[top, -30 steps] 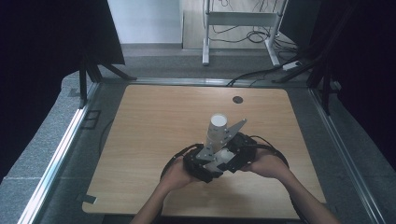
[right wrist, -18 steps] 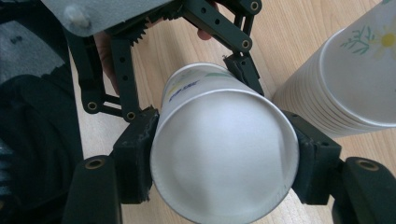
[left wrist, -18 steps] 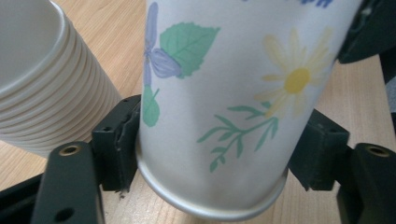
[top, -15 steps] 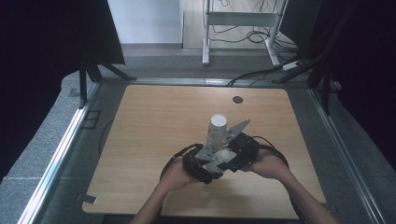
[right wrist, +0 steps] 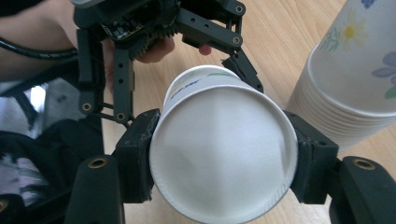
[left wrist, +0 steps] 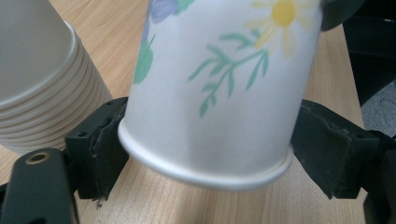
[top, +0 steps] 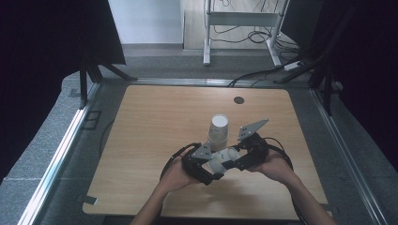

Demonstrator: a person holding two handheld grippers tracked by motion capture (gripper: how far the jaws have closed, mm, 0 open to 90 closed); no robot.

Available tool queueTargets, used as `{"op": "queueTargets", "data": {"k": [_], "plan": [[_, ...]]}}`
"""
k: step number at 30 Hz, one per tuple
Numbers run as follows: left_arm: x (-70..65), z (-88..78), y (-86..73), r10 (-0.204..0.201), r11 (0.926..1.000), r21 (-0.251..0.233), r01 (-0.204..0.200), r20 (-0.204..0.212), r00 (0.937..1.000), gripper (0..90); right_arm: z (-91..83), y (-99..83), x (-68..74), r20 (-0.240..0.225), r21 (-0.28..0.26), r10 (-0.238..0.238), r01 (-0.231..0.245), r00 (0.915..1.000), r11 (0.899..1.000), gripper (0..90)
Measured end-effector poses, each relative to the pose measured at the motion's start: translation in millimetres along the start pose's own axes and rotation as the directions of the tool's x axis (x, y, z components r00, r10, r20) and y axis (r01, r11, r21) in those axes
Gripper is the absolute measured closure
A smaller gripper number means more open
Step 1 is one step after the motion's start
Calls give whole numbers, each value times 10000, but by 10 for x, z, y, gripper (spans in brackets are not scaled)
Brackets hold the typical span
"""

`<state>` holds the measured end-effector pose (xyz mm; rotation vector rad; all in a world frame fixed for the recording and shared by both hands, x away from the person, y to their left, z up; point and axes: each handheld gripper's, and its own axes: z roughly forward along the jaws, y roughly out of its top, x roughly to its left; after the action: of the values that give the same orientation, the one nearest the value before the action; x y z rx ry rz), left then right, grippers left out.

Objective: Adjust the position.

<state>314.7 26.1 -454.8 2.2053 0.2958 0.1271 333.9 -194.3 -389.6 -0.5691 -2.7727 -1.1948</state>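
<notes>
A single white paper cup with a flower print (top: 224,158) lies on its side in the air between my two grippers, low over the wooden table (top: 141,140). My right gripper (right wrist: 224,158) is shut on it near the open mouth (right wrist: 224,163), a pad pressing on each side. My left gripper (left wrist: 205,154) has just been opening. The cup (left wrist: 219,93) is still between its jaws, and in the right gripper view one of its fingers (right wrist: 119,98) stands off the cup's base. An upside-down stack of the same cups (top: 218,131) stands just behind the grippers.
The cup stack (left wrist: 37,93) is close on the left gripper's left and close on the right gripper's right (right wrist: 345,93). A dark round grommet (top: 239,100) sits at the table's far side. Metal rails (top: 61,154) border the table, with cables on the floor beyond.
The right gripper has edged in toward the left one and closed on the cup. The left gripper's jaws have spread apart around the cup. The left hand has stayed put.
</notes>
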Motion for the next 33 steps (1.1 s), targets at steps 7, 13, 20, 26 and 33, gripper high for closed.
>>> {"op": "queueTargets", "data": {"k": [7, 13, 20, 26, 33], "plan": [[7, -11, -4, 50, 10000, -26, -50, -12, 10000, 145, -15, -186, -87, -538, -887, 574, -621, 9969, 9941, 358], [3, -9, -3, 75, 9999, -106, -76, -13, 10000, 145, 5, -283, -116, -800, -1305, 744, -845, 9940, 9878, 359], [-5, -2, -11, 54, 9998, -178, -54, -4, 10000, 152, 20, -344, -123, -985, -1722, 715, -878, 9926, 9811, 359], [-4, -13, -12, 211, 9997, -111, -210, 75, 9997, 211, 21, -359, -125, -994, -1843, 697, -872, 9926, 9790, 359], [-9, -19, -15, 285, 9996, -39, -285, 56, 9996, 247, 31, -365, -130, -1005, -1814, 691, -866, 9925, 9796, 356]]}}
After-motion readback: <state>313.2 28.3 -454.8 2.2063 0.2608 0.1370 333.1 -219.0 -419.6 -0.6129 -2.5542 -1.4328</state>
